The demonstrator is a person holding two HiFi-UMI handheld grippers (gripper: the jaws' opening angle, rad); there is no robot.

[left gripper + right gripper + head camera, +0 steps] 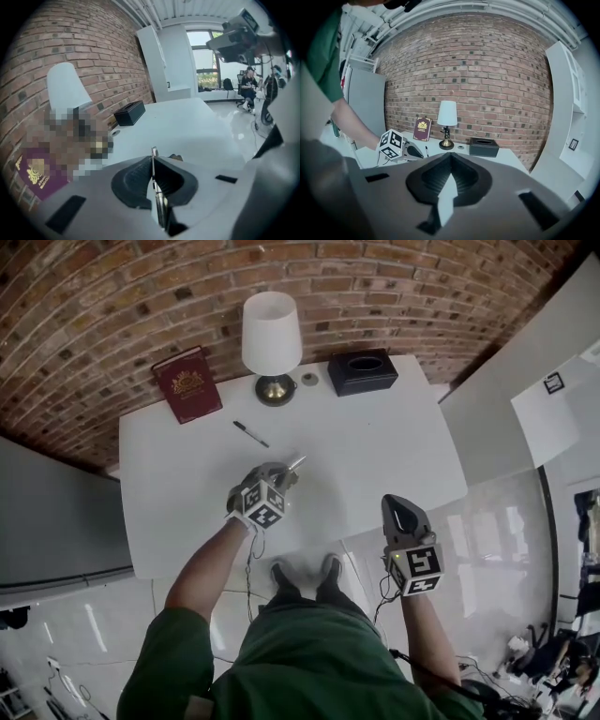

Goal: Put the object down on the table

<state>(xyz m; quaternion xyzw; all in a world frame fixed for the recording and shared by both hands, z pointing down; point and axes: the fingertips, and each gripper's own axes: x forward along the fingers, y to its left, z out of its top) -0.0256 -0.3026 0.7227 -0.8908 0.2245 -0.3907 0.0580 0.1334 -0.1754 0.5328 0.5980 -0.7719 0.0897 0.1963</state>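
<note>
My left gripper (283,474) hangs over the middle of the white table (394,446). It is shut on a thin silver stick-like object (295,463) whose tip pokes out past the jaws toward the far right. In the left gripper view the object (153,161) stands edge-on between the closed pads (136,180), above the tabletop. My right gripper (395,504) is held off the table's near right corner, over the floor. Its jaws meet at the tips with nothing between them (450,155). The left gripper's marker cube (392,144) shows in the right gripper view.
Along the back of the table stand a dark red book (187,383), a white-shaded lamp (272,334), a small round item (309,379) and a black box (363,371). A black pen (250,433) lies in front of the lamp. A brick wall rises behind.
</note>
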